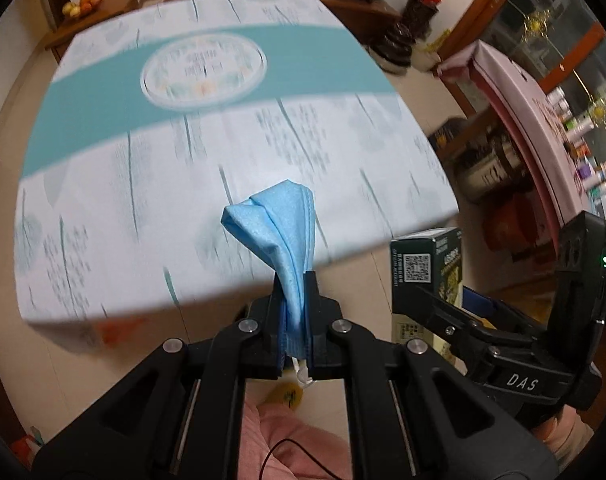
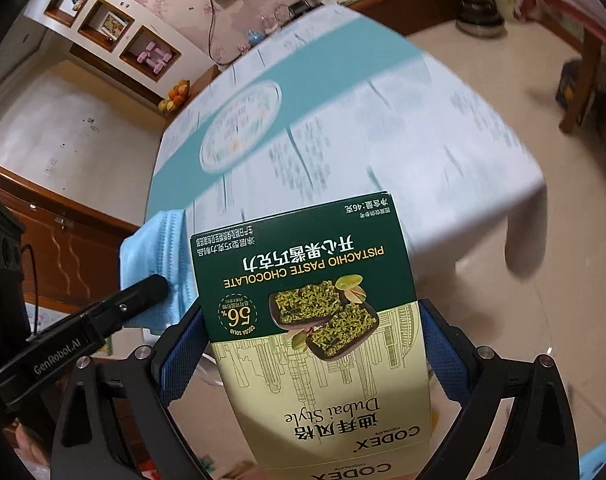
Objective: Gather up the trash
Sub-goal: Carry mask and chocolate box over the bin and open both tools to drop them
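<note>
My left gripper [image 1: 297, 300] is shut on a crumpled blue face mask [image 1: 281, 224] and holds it in the air past the table's near edge. The mask [image 2: 155, 248] and the left gripper [image 2: 159, 282] also show at the left of the right wrist view. My right gripper [image 2: 311, 320] is shut on a green and cream pistachio chocolate box [image 2: 311, 300], gripped by its two side edges. The same box [image 1: 427, 264] and the right gripper [image 1: 435, 300] show at the right of the left wrist view, close beside the left gripper.
A table with a white and teal printed cloth [image 1: 207, 148] lies ahead and below; it also shows in the right wrist view [image 2: 343, 128]. A wooden sideboard with fruit [image 1: 85, 4] stands behind. A pink-covered cabinet [image 1: 523, 92] and shelves stand at the right. Beige floor [image 2: 523, 300] surrounds the table.
</note>
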`<state>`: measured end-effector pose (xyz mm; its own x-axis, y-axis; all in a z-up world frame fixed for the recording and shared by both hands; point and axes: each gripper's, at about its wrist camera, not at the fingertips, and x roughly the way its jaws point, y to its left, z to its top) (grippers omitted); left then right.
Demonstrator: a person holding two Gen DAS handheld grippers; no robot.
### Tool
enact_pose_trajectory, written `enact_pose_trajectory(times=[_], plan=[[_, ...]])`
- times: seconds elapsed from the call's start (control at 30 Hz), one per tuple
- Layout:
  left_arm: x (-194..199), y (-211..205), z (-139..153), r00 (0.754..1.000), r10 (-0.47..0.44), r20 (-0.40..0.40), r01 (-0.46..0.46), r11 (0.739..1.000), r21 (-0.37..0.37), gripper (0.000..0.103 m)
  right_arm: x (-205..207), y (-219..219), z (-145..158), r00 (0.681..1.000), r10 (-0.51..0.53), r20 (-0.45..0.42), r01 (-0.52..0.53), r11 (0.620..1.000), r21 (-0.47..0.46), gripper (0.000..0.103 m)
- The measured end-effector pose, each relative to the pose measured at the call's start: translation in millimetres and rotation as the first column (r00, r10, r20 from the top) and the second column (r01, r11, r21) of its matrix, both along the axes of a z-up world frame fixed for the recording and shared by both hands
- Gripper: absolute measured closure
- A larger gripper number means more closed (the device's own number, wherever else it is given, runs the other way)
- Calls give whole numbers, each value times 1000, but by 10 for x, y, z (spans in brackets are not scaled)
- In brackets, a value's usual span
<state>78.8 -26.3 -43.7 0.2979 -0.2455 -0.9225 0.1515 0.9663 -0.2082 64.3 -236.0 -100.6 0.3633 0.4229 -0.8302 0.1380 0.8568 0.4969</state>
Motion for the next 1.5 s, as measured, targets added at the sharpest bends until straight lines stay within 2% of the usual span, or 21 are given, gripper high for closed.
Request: enact_pose_trajectory(times=[0.1,0.23,0.37,0.47,0.73,0.9,0.97,1.0,1.07,1.13,1.2,1.37,1.5], plan=[[-239,-69,-203,999,-28,-26,28,1000,6,99,-272,-67,-271,998,-20,-57,23,999,44,5],[-463,-138,-645,995,-76,-69,78,996,30,99,-611,-112,-807,984,-54,-168,67,995,74,5],[-527,-129,-1142,986,-104,-128,111,993,46,99,-905,-143,-1425,956,-96,-276,115,992,53,5],[-599,-163,-1542,978,-140,-154,151,987,60,99,-1057,-131,-1781,939,-116,-323,135,990,36,5],[-571,-238,-2695,944,-224,-241,246,967,64,98,-1208,0,-2867,881,-183,-437,201,980,-6,5],[-540,-237,-3306,928,-246,-280,276,958,73,98,-1267,59,-3482,850,-215,-482,235,972,-19,5],[-525,-209,-3515,920,-253,-300,286,956,70,95,-1230,93,-3687,841,-222,-493,241,970,-25,5],[-512,-208,-3611,916,-255,-311,290,954,71,88,-1222,92,-3781,835,-227,-501,249,968,-24,5],[-513,-191,-3754,912,-258,-320,295,953,70,77,-1243,107,-3966,824,-240,-513,267,963,-21,4],[-518,-157,-3857,916,-265,-302,302,950,81,57,-1199,103,-4150,818,-247,-519,276,961,-21,4],[-524,-131,-3936,920,-268,-284,307,946,101,47,-1185,115,-4290,816,-253,-519,288,958,-14,4],[-504,-39,-4104,927,-245,-283,285,952,109,46,-1182,134,-4479,818,-285,-501,329,944,0,3],[-534,61,-4086,940,-218,-261,254,960,116,46,-1127,185,-4540,826,-285,-487,321,947,-9,1]])
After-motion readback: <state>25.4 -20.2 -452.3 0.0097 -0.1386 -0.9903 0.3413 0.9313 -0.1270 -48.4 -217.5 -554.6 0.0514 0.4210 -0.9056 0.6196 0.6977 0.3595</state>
